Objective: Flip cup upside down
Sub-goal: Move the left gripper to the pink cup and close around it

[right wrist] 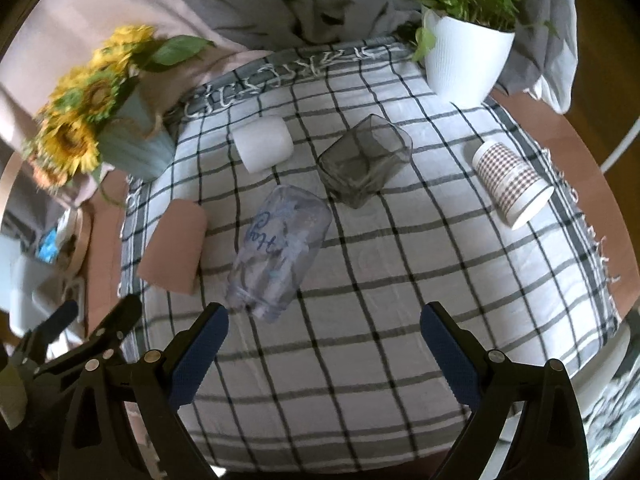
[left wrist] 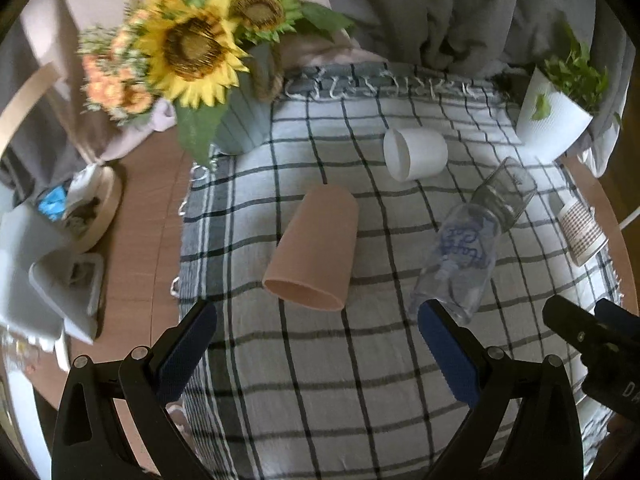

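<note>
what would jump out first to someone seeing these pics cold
Probably the bright sunflowers in a pale blue vase at the far left corner of the checked cloth. Next, five cups lying on their sides across it: a tan cup, a white cup, a clear printed cup, a smoky square glass and a houndstooth cup at the right edge.
</note>
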